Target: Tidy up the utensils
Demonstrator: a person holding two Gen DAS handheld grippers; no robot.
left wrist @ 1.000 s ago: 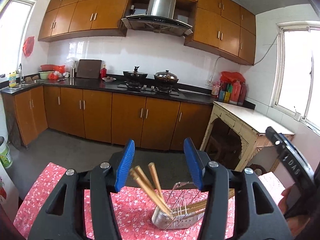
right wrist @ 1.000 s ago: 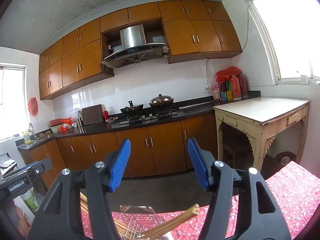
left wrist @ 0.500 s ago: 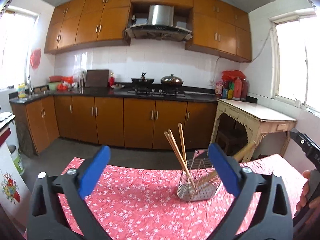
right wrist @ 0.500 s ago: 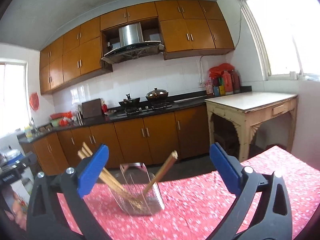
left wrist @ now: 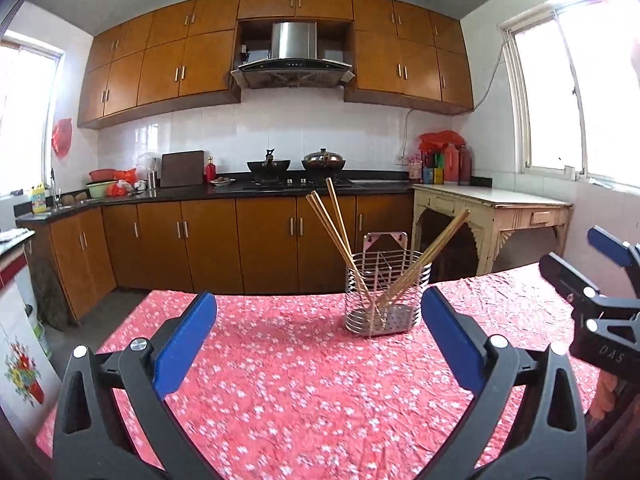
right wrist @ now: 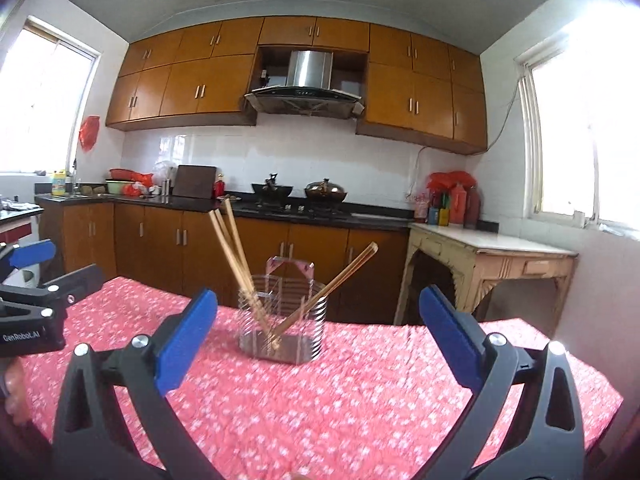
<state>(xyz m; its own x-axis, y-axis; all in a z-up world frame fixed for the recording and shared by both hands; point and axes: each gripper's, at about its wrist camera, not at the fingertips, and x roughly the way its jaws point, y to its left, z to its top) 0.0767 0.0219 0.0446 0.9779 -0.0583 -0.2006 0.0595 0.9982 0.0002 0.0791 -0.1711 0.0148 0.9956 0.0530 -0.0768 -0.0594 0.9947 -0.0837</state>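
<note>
A wire metal utensil holder [left wrist: 386, 292] stands on the red floral tablecloth [left wrist: 304, 380] near the table's far edge, with several wooden chopsticks [left wrist: 336, 236] leaning out of it, most to the left and some to the right. It also shows in the right wrist view [right wrist: 280, 316]. My left gripper [left wrist: 318, 332] is open and empty, well back from the holder. My right gripper [right wrist: 316, 328] is open and empty, also back from it. Each gripper shows at the edge of the other's view, the right gripper [left wrist: 596, 292] and the left gripper [right wrist: 32, 304].
Beyond the table lie wooden kitchen cabinets [left wrist: 260, 240], a stove with pots [left wrist: 296, 168] and a cream side table [left wrist: 492, 212] at the right. A floral cabinet [left wrist: 20, 364] stands off the table's left edge.
Both grippers have pulled back and away from the holder and opened wider. The holder with chopsticks now stands free on the cloth, farther away in both views.
</note>
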